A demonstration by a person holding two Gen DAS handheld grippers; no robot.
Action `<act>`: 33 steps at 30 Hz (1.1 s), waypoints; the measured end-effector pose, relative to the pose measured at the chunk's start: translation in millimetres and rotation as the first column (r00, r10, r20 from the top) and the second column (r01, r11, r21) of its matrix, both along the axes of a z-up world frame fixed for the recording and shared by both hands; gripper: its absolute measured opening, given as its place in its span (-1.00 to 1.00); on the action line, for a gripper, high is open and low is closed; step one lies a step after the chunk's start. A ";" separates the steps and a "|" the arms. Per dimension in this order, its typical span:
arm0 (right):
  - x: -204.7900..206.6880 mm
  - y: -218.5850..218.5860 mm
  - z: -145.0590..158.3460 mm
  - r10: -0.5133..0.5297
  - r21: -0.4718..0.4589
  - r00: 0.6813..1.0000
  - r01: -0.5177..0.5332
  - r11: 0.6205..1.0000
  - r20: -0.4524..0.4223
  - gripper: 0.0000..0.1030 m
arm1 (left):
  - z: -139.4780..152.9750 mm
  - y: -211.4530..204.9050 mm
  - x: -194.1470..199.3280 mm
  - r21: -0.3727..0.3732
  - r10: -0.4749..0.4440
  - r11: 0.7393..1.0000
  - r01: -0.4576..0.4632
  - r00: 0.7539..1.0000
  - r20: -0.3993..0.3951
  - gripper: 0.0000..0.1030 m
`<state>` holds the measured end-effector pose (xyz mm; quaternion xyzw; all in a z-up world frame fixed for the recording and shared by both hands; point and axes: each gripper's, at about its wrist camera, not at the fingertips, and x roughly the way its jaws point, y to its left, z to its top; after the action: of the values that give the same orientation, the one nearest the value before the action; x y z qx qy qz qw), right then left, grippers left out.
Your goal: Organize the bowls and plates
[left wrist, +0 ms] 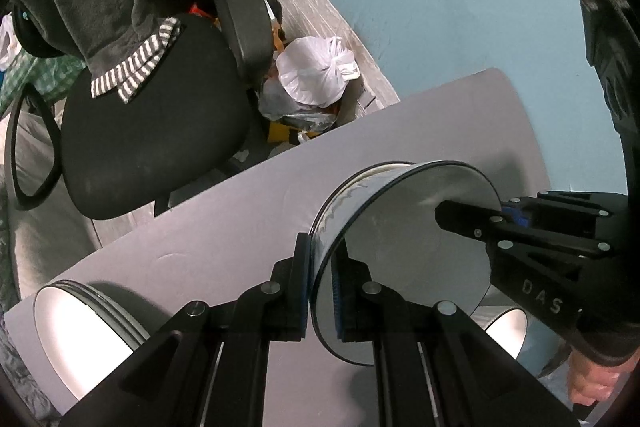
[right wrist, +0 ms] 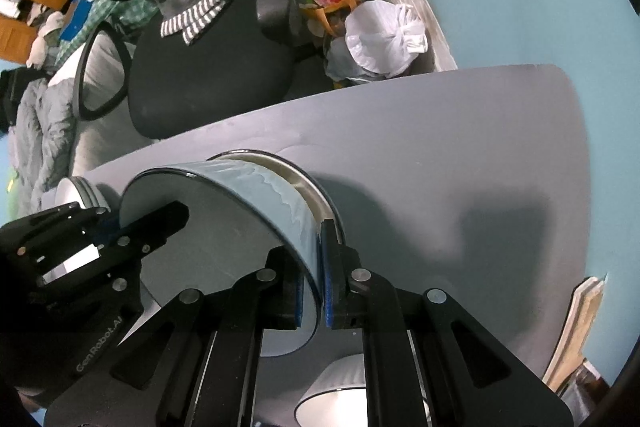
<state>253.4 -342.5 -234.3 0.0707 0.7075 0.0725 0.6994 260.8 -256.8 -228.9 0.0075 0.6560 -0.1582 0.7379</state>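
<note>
A bowl (left wrist: 416, 251) with a pale blue outside, white inside and dark rim hangs just above the grey table (left wrist: 240, 219), held by both grippers on opposite sides of its rim. My left gripper (left wrist: 322, 267) is shut on the near rim, one finger inside and one outside. My right gripper (left wrist: 472, 215) grips the far rim in that view. In the right wrist view the right gripper (right wrist: 316, 267) is shut on the bowl (right wrist: 224, 247) and the left gripper (right wrist: 132, 219) clamps the other side. A second cream-edged rim (right wrist: 296, 171) shows beneath; contact cannot be told.
A stack of white dishes (left wrist: 80, 327) sits at the table's left end and a white bowl (left wrist: 508, 331) below the right gripper. A ribbed white bowl (right wrist: 340, 383) lies near the bottom. Beyond the table edge are a black office chair (left wrist: 152, 131) and a white plastic bag (left wrist: 316, 71).
</note>
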 end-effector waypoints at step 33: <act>-7.1 -7.5 21.5 -0.051 -0.033 0.999 0.051 0.998 0.006 0.38 | 20.1 8.6 -15.5 0.025 0.018 1.000 -0.019 0.999 0.027 -0.43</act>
<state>246.3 -349.9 -212.8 0.0769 0.7049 0.0430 0.7038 245.3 -248.2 -208.8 0.0126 0.6481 -0.1429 0.7480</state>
